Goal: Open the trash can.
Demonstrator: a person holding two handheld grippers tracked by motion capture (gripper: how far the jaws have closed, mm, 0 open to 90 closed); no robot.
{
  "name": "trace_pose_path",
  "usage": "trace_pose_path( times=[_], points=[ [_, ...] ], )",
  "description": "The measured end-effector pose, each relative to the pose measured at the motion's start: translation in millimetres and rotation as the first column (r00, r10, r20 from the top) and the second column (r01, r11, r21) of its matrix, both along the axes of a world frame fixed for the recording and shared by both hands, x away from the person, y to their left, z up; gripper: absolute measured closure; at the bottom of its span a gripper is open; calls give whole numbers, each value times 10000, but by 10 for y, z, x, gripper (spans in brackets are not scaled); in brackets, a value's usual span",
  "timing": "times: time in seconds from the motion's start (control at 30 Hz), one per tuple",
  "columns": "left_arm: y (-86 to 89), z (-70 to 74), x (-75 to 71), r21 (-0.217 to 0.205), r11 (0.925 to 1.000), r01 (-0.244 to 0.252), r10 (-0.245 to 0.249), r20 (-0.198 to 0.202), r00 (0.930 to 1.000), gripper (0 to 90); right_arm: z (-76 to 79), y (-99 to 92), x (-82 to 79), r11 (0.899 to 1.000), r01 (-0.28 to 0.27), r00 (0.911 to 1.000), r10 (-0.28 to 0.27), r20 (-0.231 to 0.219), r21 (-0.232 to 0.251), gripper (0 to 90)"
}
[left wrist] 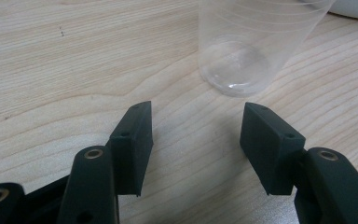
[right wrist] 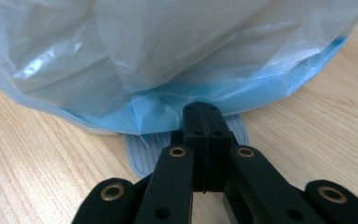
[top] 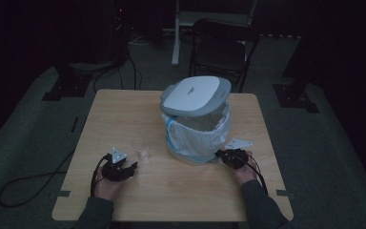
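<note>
Left gripper spread wide, empty, before clear cup, rim cut off; right gripper pressed together on pedal, bin bag hiding bin body

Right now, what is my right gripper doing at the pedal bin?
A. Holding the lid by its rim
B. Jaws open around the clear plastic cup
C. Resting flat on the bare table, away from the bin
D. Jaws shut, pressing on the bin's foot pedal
D: in the right gripper view the right gripper has its jaws shut together on the grey-blue foot pedal at the base of the bag-lined pedal bin, whose lid stands raised.
</note>
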State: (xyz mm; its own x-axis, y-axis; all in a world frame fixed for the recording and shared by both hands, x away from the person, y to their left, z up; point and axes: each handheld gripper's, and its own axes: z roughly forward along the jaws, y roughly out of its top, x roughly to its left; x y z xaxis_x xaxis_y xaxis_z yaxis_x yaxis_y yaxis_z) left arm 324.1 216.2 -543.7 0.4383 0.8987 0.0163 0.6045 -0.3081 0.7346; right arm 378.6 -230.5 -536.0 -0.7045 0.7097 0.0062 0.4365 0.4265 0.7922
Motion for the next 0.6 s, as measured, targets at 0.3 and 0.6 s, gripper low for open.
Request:
trace_pose_path(
  times=[0.3,0.6],
  points=[
    [-2,1,2,0,10000,-4,4,-6,10000,454,-30,14,7,9999,-15,10000,14,-65,-103,900],
    [3,0,2,-49,10000,-24,24,-1,10000,461,-28,18,4,9999,-7,10000,6,-35,-160,900]
  ],
)
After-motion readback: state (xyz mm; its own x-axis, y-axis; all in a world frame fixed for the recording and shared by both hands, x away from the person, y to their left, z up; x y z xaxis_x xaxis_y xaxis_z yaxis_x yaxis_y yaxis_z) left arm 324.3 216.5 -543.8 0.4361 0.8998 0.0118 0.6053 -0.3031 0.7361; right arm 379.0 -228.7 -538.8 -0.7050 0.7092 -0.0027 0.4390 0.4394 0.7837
